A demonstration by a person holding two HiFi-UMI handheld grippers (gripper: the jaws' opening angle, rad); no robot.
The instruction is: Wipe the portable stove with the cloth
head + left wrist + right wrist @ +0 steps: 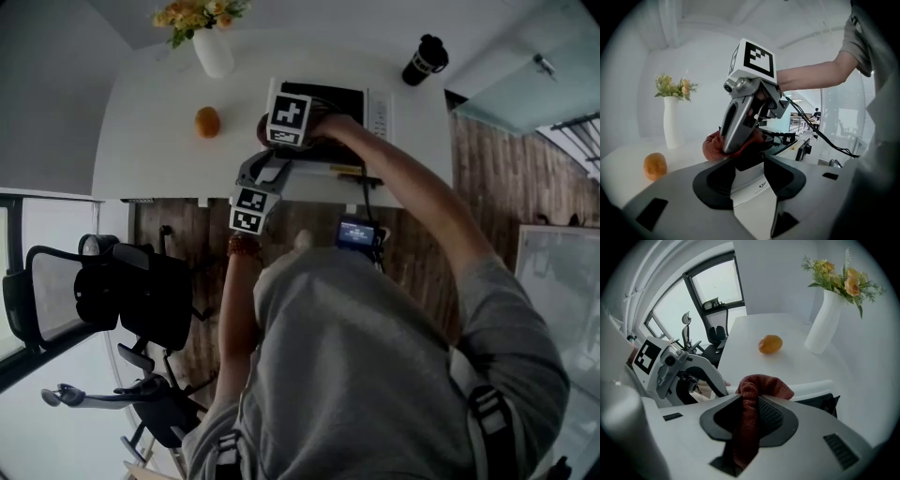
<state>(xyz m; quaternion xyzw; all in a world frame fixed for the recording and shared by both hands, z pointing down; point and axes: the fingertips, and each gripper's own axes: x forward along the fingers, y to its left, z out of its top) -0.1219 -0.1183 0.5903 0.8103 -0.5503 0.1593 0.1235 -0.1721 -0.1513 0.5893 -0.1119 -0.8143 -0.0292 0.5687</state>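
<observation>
Right gripper [751, 401] has its fingers clamped tight on the red cloth [764, 383]. The cloth runs down through the gap between them and bunches up in a wad past the tips. From the left gripper view that wad is sitting right on top of the stove [330, 96], at its left end, with the gripper angled down onto it.

Left gripper [748, 174] is a different story: its fingers are spread wide and aren't holding anything. The white front edge of the stove sits in the gap between them. Can't really tell if either finger is actually touching it.

The stove is at the near edge of the white tabletop [150, 131]. There's an orange [207, 122] off to its left and a white vase [214, 52] of flowers further back, both well clear of the stove.
</observation>
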